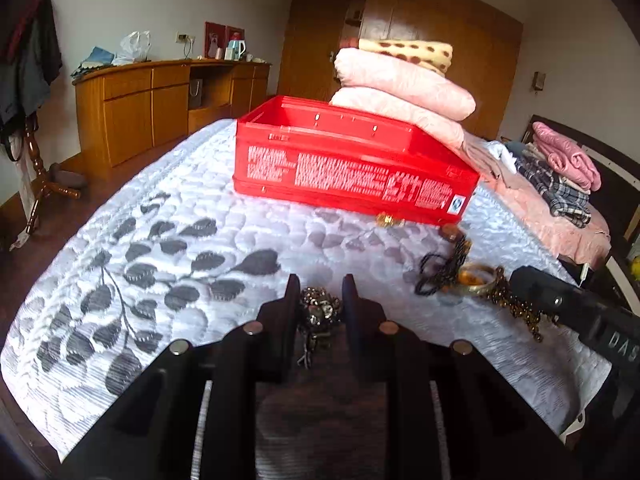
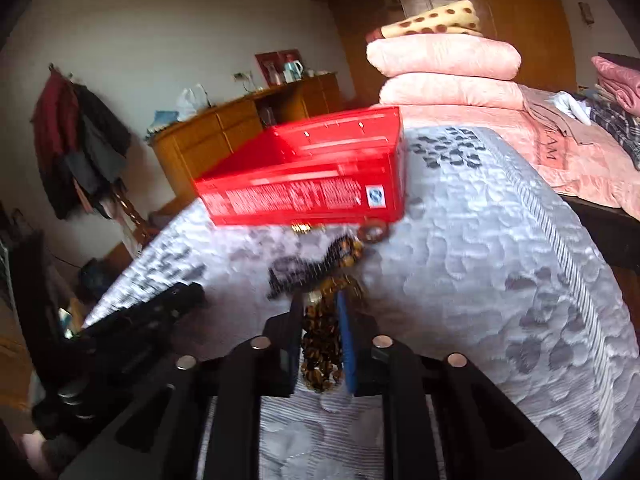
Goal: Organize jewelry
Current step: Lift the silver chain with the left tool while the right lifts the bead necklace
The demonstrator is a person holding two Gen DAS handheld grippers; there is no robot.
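One red box (image 1: 352, 164) sits mid-frame on the quilt (image 1: 168, 216). The left gripper (image 1: 320, 300) clasps one beaded trinket (image 1: 320, 312) at lower centre. The right gripper (image 2: 320, 320) grips one brown bead strand (image 2: 322, 344); two more pieces, a gold clasp (image 1: 388, 220) and amber bangle (image 1: 474, 278), lie right of centre.

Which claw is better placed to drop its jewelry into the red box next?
Probably the left claw: its beaded ornament hangs free facing the red plastic box. The right claw's brown bead necklace trails into the pile.

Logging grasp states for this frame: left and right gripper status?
Left gripper: jaws shut on the dark metallic beaded piece.
Right gripper: jaws shut on the brown bead strand, lifted from the bedspread.
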